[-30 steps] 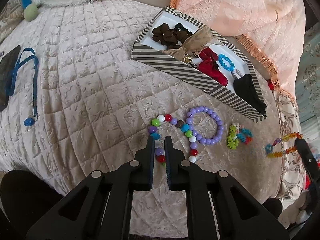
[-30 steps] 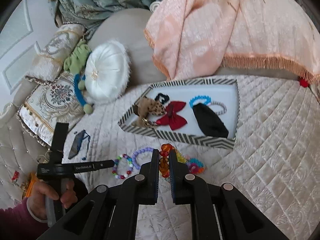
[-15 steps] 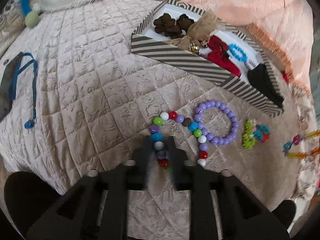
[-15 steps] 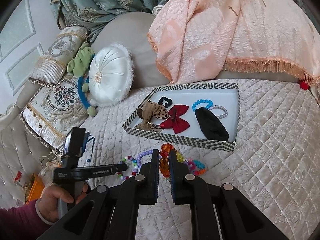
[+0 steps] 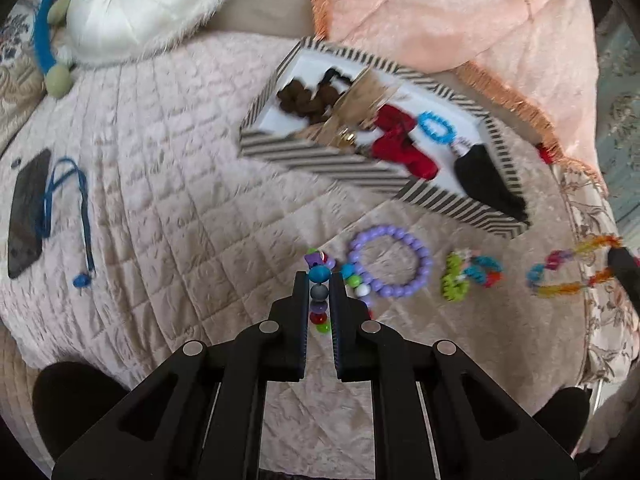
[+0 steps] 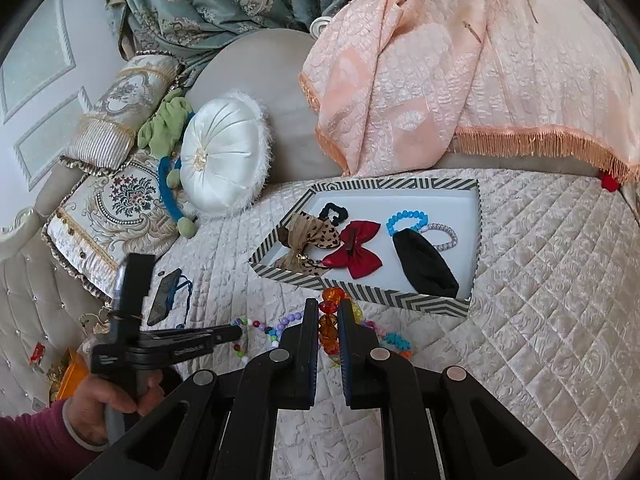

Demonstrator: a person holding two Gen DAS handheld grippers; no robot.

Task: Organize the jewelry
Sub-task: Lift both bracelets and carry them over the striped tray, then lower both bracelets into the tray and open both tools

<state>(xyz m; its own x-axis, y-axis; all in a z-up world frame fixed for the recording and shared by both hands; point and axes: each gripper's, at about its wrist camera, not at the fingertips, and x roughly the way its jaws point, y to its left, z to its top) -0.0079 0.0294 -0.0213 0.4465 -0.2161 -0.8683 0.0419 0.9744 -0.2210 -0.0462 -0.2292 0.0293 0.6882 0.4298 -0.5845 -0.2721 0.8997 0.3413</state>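
1. Between the left gripper (image 5: 319,280) pads, just closed: multicolored bead bracelet (image 5: 319,292), round teal, grey, purple, red beads, partly lifted off the quilted bed (image 5: 160,200).
2. Beside it: lilac bead bracelet (image 5: 390,262).
3. Clamped in the right gripper (image 6: 328,312): amber bead strand (image 6: 328,322).
4. Behind: striped box (image 6: 400,294).

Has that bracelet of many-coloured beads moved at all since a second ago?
Yes. The many-coloured bracelet lay in an open loop beside the purple bracelet; now the left gripper pinches it, and its beads hang bunched in a line, lifted off the quilt.
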